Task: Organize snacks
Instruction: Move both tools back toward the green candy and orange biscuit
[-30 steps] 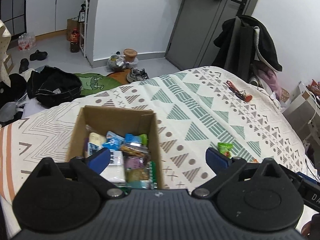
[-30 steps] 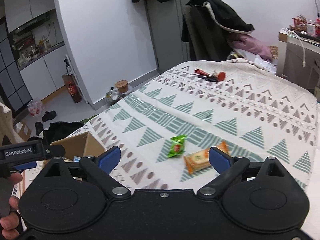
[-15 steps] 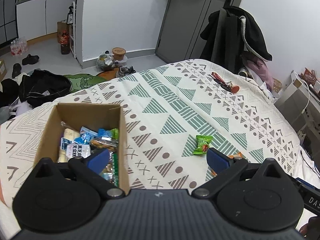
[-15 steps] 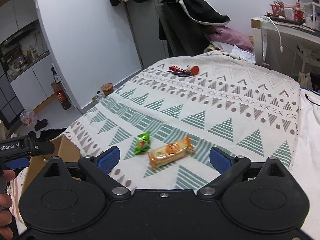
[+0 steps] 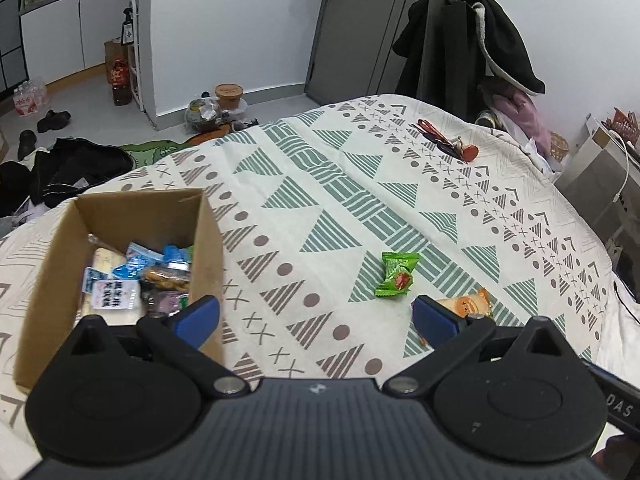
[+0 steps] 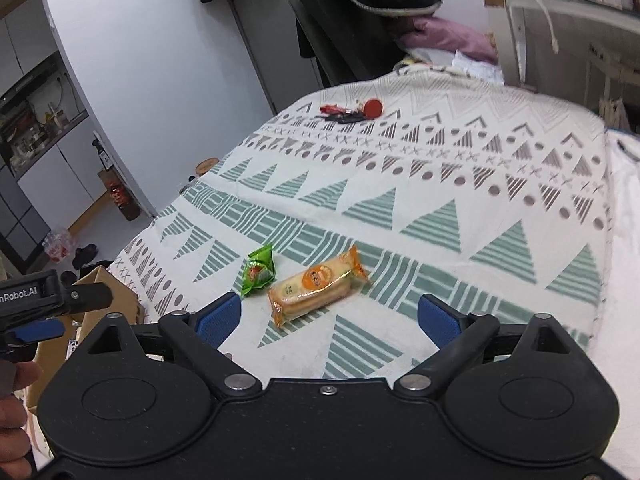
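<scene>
A cardboard box (image 5: 208, 240) sits on the near left of a bed (image 5: 360, 184) spread with a cream cover printed in green striped triangles and brown dots. The left gripper (image 5: 316, 316) hangs above the cover just right of the box, its blue-tipped fingers (image 5: 198, 318) spread wide with nothing between them. The box's near wall is hidden behind the gripper's ribbed black body, and the printing on the crinkly packets (image 5: 132, 280) heaped inside is too small to read.

Two snacks lie loose on the cover to the right of the box: a small green packet (image 5: 396, 276) with twisted ends (a red spot at its middle), and just beside it a long orange-and-clear wrapper holding pale biscuits (image 6: 316, 286), half covered by a finger in the left view. The right gripper (image 6: 330, 320) hovers near this pair, its fingers (image 6: 220, 318) also wide apart and holding nothing; the biscuits lie just beyond the gap between them.

At the left edge of the right view, only part of a hand (image 6: 16, 404) and the side of the other tool show. On the far side of the bed lies a tangle of red and black items (image 6: 352, 112), too small to make out. A dark coat (image 5: 472, 40) drapes over a chair beyond the bed.
</scene>
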The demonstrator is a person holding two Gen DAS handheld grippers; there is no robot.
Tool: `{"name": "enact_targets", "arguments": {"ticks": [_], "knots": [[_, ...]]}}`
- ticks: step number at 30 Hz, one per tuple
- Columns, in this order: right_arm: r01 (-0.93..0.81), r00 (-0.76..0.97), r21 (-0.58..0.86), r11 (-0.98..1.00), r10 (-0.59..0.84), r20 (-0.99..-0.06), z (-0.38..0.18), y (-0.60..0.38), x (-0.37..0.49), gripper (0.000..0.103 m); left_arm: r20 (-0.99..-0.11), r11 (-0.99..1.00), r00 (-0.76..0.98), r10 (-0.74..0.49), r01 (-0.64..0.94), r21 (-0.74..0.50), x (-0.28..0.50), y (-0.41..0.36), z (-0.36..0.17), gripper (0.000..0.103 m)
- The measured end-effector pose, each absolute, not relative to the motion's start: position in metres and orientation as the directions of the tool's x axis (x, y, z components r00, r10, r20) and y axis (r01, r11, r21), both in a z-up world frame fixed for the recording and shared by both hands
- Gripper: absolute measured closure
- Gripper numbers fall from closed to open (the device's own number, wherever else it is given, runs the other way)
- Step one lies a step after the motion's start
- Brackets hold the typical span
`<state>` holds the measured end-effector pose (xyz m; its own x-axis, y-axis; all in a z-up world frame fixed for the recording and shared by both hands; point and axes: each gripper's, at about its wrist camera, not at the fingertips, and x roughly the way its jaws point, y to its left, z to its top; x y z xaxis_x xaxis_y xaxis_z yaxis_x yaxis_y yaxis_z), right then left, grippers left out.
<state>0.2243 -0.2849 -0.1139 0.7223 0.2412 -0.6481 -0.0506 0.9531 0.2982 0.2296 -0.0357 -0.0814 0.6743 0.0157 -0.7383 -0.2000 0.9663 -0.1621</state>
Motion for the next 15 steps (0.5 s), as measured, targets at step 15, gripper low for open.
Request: {"name": "enact_targets", "arguments": {"ticks": [15], "knots": [[-0.015,0.664,0.371,0.928,0.287,-0.691,-0.16,-0.268,0.278,0.032,-0.733,0.963,0.68,0.017,-0.209,-0.172,0.267,-0.043,-0.119,0.004]]}}
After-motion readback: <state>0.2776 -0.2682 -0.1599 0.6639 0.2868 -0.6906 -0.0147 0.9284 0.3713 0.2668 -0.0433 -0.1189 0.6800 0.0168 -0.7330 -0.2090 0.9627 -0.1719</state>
